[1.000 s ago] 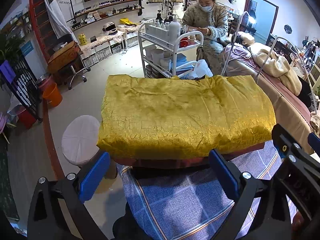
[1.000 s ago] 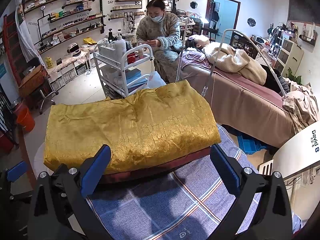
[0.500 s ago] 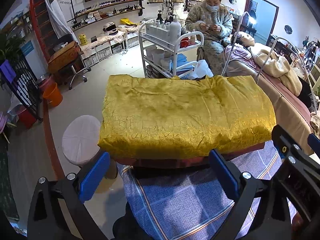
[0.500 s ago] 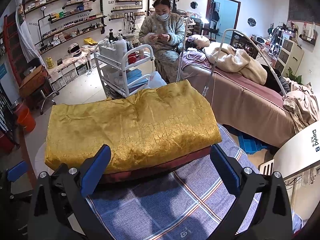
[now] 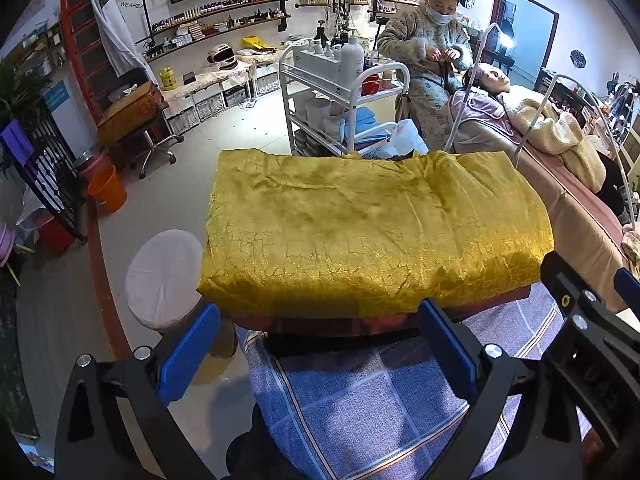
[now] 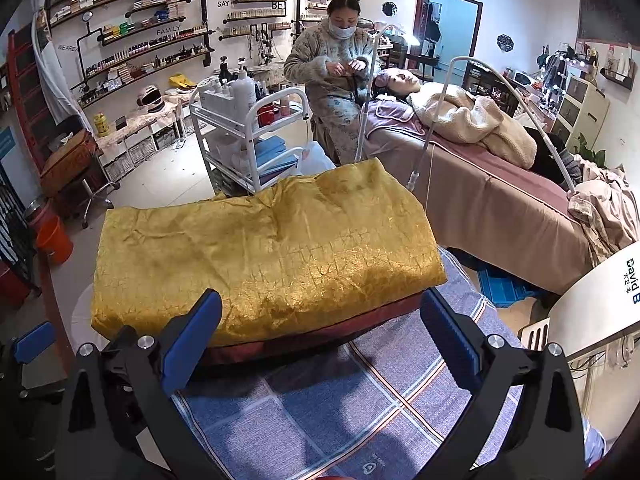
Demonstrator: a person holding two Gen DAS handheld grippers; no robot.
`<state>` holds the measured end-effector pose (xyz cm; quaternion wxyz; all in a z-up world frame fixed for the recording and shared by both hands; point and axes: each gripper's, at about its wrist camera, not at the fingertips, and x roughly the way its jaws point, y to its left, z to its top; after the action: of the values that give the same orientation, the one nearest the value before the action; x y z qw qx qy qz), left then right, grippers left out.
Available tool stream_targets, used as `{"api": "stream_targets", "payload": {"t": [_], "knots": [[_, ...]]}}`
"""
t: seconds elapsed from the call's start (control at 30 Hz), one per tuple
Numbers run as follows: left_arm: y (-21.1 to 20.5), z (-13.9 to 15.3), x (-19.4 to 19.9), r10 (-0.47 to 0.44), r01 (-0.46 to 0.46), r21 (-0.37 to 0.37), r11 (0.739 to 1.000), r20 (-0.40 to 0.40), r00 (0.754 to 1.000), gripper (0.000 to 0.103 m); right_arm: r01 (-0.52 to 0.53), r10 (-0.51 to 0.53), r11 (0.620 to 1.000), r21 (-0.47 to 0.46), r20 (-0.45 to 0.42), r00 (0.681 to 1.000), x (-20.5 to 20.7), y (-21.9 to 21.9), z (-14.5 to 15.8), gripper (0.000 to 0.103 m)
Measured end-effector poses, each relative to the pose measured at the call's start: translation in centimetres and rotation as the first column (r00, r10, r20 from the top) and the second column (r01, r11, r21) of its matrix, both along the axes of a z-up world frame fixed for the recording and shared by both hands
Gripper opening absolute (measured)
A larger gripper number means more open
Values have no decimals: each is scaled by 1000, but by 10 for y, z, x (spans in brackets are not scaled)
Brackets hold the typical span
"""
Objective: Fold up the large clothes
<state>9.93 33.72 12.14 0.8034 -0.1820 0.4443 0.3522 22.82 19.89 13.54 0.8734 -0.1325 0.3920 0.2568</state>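
Note:
A large golden garment point(image 5: 368, 228) point(image 6: 264, 256) with a dark red lining lies folded into a thick rectangle on a blue checked cloth point(image 5: 372, 404) point(image 6: 320, 408). My left gripper point(image 5: 320, 348) hovers just in front of its near edge, open, blue pads wide apart and empty. My right gripper point(image 6: 320, 336) is likewise open and empty at the near edge, a little to the right. The right gripper's black frame point(image 5: 592, 320) shows at the right rim of the left wrist view; a blue pad of the left gripper point(image 6: 32, 340) shows at the left rim of the right wrist view.
A round white stool point(image 5: 164, 276) stands left of the garment. Behind it are a white trolley point(image 5: 344, 96) with bottles, a standing person point(image 5: 428, 60) and a treatment bed point(image 6: 500, 196) with someone lying on it. An orange bucket point(image 5: 108, 192) sits on the floor at left.
Both grippers and the garment have stayed put. Only the standing person behind the trolley has shifted and moved their hands.

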Motion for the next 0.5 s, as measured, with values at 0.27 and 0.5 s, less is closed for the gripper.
{"api": "stream_targets", "payload": {"t": [0.27, 0.5], "knots": [[0, 2, 0, 2, -2, 2, 1000, 0, 1000, 97, 9, -9, 1000, 7, -6, 1000, 5, 1, 0, 97], [-3, 1, 0, -6, 6, 2, 1000, -4, 1000, 97, 14, -14, 1000, 7, -5, 1000, 5, -1, 0, 97]]}}
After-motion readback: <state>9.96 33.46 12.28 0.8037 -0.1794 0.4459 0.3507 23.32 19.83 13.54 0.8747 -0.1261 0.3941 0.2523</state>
